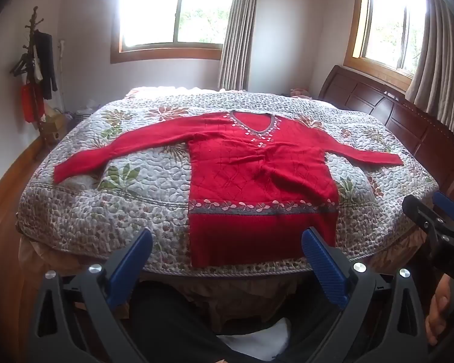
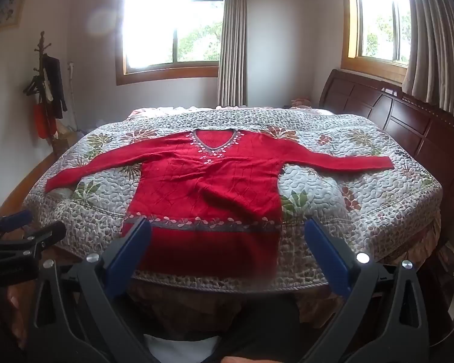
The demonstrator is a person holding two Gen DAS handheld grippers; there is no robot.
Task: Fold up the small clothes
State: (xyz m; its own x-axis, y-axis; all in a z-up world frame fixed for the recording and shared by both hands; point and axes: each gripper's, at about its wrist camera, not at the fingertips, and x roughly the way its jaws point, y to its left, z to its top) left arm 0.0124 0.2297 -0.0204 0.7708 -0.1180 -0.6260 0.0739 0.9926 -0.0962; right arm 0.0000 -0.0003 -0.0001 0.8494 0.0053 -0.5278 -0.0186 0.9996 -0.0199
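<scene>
Blue-padded fingers of the left gripper (image 1: 227, 248) fill the bottom of its own view, spread wide with nothing between them; they hang short of the sweater's hem, over the near edge of the bed. Its inner finger (image 1: 324, 267) overlaps the hem's right corner in the picture, though it appears to be in front of the cloth, not touching it. Just to the sweater's near right, the right gripper (image 2: 227, 249) is equally wide apart and empty, framing the hem from its own camera.

Beyond both tools the red sweater (image 1: 257, 175) lies face up and spread flat on the quilted bedspread (image 1: 106, 211), neckline (image 1: 252, 124) away from the person, hem hanging slightly over the near edge. Its left sleeve (image 1: 121, 148) runs out and down from the body, and its right sleeve (image 2: 342, 160) reaches out toward the wooden headboard (image 2: 408, 121). A few soft creases cross the chest.

No fold is started, so the step in hand looks like the approach before the first fold. The next move likely calls for each gripper to travel out from the sweater's hem to a sleeve cuff or shoulder, close on a single layer of knit, and carry it across the body without dragging the rest
</scene>
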